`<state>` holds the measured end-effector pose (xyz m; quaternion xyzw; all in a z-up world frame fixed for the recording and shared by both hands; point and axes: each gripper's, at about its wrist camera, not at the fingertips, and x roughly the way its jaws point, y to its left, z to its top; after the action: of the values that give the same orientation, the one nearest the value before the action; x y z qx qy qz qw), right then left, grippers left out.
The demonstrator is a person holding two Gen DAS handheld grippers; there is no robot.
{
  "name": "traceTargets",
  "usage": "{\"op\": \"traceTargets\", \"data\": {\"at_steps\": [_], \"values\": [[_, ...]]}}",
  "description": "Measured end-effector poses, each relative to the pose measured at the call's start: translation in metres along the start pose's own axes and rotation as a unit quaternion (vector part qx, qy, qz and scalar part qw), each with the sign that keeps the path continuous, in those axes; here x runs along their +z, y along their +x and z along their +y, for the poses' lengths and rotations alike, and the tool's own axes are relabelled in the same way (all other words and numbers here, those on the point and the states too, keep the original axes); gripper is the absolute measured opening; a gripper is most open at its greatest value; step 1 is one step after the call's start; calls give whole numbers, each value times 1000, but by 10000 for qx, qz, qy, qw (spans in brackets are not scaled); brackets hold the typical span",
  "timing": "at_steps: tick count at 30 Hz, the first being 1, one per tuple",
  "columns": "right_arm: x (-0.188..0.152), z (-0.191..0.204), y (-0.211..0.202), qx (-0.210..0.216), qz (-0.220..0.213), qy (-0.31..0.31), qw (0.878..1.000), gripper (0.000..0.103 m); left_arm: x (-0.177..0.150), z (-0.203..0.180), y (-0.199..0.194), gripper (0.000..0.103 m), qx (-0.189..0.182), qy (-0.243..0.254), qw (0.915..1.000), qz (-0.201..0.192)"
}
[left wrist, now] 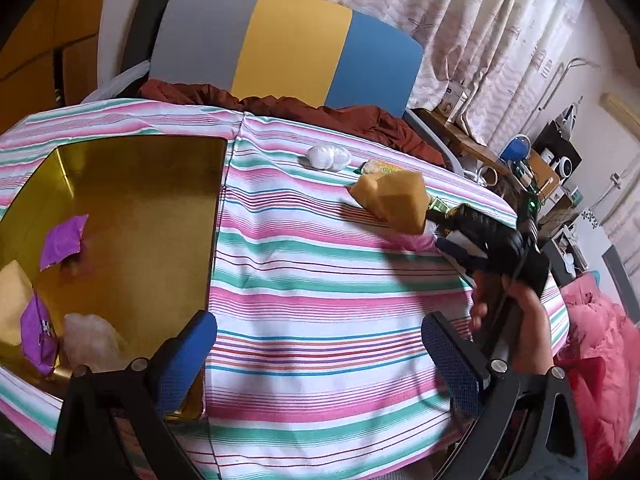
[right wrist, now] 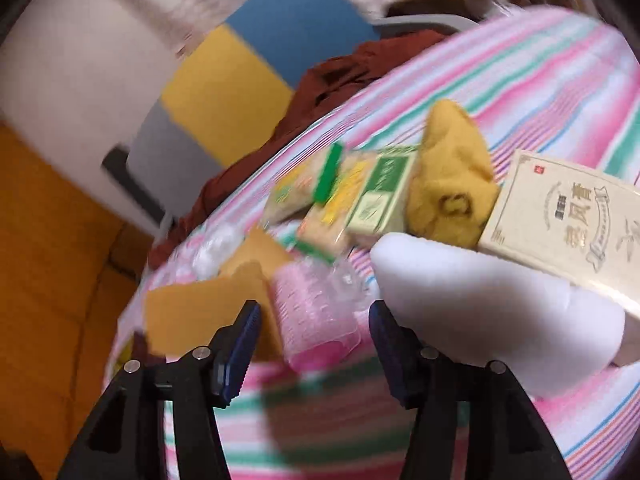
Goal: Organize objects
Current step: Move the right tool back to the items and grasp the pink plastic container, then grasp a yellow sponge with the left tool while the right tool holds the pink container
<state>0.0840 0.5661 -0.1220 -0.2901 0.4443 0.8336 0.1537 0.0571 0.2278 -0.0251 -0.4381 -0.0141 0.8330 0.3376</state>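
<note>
Pink-green-white striped tablecloth (left wrist: 320, 320), gold tin (left wrist: 132, 208), yellow sponge (left wrist: 400, 200).

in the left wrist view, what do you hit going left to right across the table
gold tin → white cotton pads → yellow sponge → right gripper, black, with the person's hand behind it

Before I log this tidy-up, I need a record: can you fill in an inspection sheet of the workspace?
Surface: striped tablecloth, wrinkled.
Job's things: gold tin holds purple packets; yellow sponges, pink hair roller, white foam, boxes loose.
Clutter: red cloth.
Grippers: left tool open, empty; right tool open around roller.
Cables: black cord.
Surroundings: chair, curtain.
</note>
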Motion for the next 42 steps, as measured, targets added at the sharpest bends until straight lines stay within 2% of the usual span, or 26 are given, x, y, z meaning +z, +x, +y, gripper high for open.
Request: {"op": "traceTargets", "data": {"at_steps": [5, 6, 7, 8, 9, 12, 14, 16, 17, 18, 19, 20, 22, 26, 33, 34, 40, 42], "values": [[10, -1, 6, 308, 169, 373, 9987, 59, -2, 1, 6, 103, 4, -66, 9999, 112], [5, 14, 3, 517, 400, -47, 9978, 59, -3, 1, 6, 103, 22, -74, 9999, 111], [1, 22, 2, 460, 490, -344, 9971, 59, -3, 2, 6, 103, 40, -76, 9999, 103], [-4, 29, -2, 383, 475, -621, 9962, 59, -2, 2, 6, 103, 44, -81, 9999, 88], [-8, 31, -10, 402, 267, -694, 9964, 59, -1, 3, 6, 103, 45, -96, 9999, 69], [-3, 18, -15, 519, 7, -138, 9986, 59, 0, 5, 8, 103, 42, -169, 9998, 83], [1, 10, -2, 293, 180, 119, 9993, 61, -1, 4, 10, 103, 26, -158, 9998, 146], [3, 7, 8, 261, 318, 251, 9988, 61, -1, 4, 10, 103, 26, -132, 9998, 144], [4, 5, 16, 337, 408, 377, 9979, 61, -1, 4, 9, 103, 29, -130, 9998, 128], [2, 1, 30, 647, 680, 521, 9942, 60, -1, 5, 9, 103, 31, -138, 9998, 117], [-1, 0, 32, 639, 691, 500, 9943, 53, -1, 5, 8, 103, 36, -149, 9998, 114], [-5, 1, 32, 547, 671, 418, 9954, 42, 0, 6, 9, 103, 48, -157, 9998, 118], [-16, 7, 29, 510, 639, 157, 9965, 36, 1, 8, 10, 103, 73, -185, 9997, 118], [-37, 17, 13, 385, 478, -353, 9975, 36, 2, 9, 14, 103, 99, -237, 9996, 136], [-65, 14, -13, 395, 230, -712, 9964, 36, 10, -5, 30, 103, -20, -199, 9997, 130], [-74, 16, -26, 225, 34, -1014, 9946, 36, 12, -8, 34, 103, -13, -204, 9997, 143], [-94, 30, -38, -124, -420, -1726, 9840, 35, 28, -30, 73, 103, -386, -264, 9979, 441], [-100, 30, -43, -196, -524, -1832, 9815, 35, 34, -39, 89, 103, -404, -245, 9974, 549]]}}
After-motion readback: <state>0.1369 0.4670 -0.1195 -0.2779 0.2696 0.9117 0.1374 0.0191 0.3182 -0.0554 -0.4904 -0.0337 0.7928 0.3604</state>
